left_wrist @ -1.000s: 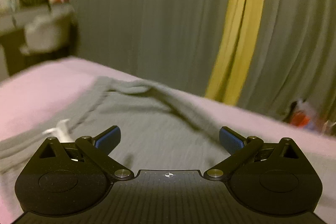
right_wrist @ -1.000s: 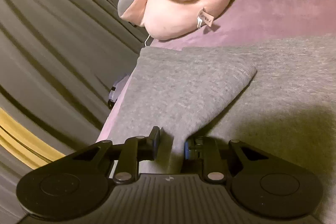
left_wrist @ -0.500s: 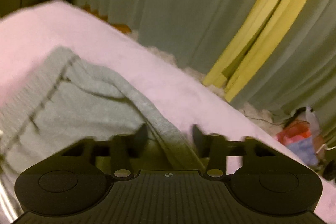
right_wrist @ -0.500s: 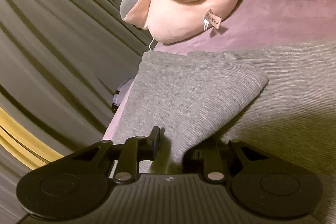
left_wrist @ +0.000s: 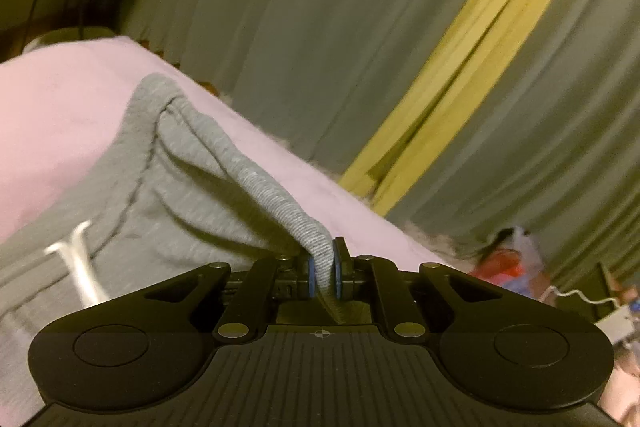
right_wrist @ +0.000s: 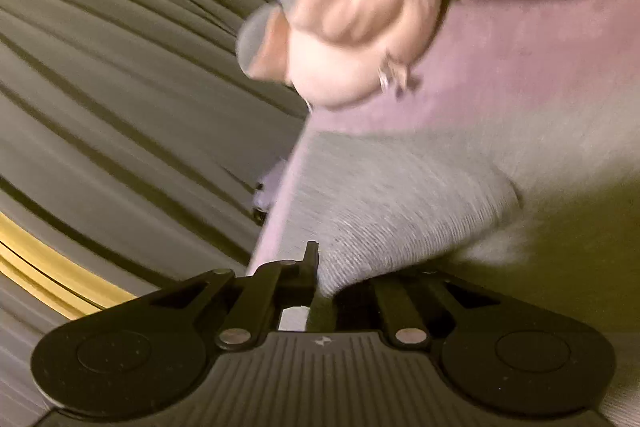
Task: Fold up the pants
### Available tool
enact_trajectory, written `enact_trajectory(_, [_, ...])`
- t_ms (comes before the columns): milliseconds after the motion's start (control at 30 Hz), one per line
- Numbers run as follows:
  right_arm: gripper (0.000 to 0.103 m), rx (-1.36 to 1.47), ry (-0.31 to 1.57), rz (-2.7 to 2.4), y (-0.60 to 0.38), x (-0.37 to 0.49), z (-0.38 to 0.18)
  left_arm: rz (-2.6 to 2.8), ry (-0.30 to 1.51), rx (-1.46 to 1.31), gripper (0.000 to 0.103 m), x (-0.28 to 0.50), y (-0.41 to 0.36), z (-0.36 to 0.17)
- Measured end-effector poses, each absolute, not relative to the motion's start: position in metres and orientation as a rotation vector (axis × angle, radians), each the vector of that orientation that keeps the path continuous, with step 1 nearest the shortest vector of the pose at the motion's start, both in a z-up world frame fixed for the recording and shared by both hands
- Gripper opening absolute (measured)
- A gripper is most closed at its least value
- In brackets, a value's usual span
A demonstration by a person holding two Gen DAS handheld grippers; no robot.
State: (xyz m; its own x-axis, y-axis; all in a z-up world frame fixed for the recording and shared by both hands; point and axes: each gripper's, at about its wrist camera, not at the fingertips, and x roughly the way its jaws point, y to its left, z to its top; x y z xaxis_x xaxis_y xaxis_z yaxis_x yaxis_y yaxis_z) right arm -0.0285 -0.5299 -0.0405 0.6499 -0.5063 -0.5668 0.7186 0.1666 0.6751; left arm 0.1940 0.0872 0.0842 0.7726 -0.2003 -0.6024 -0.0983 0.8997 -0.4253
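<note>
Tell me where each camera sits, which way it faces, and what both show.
Left wrist: on the left gripper, facing along its fingers at the grey pants, pink bedcover and curtain.
Right wrist: on the right gripper, facing the pants, a plush toy and curtain.
Shared: pants, bedcover, curtain. No hand shows.

Pants [left_wrist: 168,195] lie on the bed [left_wrist: 60,99], along its curtain-side edge. Plush toy [right_wrist: 352,27] sits on the bed beyond the pants. Curtain [left_wrist: 320,27] hangs behind the bed's far edge.
</note>
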Motion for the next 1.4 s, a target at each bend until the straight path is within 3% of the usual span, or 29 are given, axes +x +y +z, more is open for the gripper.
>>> enact_trajectory(200, [0.005,0.936,0.332,-0.887,-0.514,-0.093,0.008,-0.042,0.7,-0.463,0.01,0.084,0.12,0.057])
enact_trajectory(400, [0.006,0.987,0.479,-0.91,-0.522,-0.116,0.0,0.008,0.833,-0.484,0.01,0.041,0.13,-0.001])
enact_trajectory(467, [0.008,0.94,0.56,-0.878,-0.516,-0.106,-0.007,0.016,0.839,-0.469,0.016,0.045,0.13,-0.003])
enact_trajectory(567, [0.012,0.935,0.617,-0.874,-0.505,-0.099,-0.011,0.075,0.804,-0.468,0.049,0.051,0.137,-0.001])
enact_trajectory(633, [0.02,0.953,0.622,-0.873,-0.503,-0.099,-0.015,0.133,0.774,-0.456,0.052,0.056,0.142,0.001])
enact_trajectory(900, [0.021,1.058,0.647,-0.861,-0.519,-0.098,-0.031,0.228,0.772,-0.627,0.052,0.074,0.193,-0.017])
enact_trajectory(967, [0.021,1.06,0.65,-0.858,-0.52,-0.096,-0.033,0.238,0.774,-0.655,0.045,0.08,0.199,-0.02])
enact_trajectory(1067, [0.003,0.965,0.682,-0.85,-0.518,-0.08,-0.027,0.239,0.788,-0.614,0.028,0.087,0.198,-0.019])
enact_trajectory(1167, [0.003,0.899,0.718,-0.823,-0.52,-0.057,-0.019,0.239,0.793,-0.566,0.021,0.092,0.193,-0.02])
enact_trajectory(1400, [0.003,1.036,0.298,-0.627,-0.534,-0.062,0.05,0.205,0.632,-0.619,0.015,0.067,0.202,0.001])
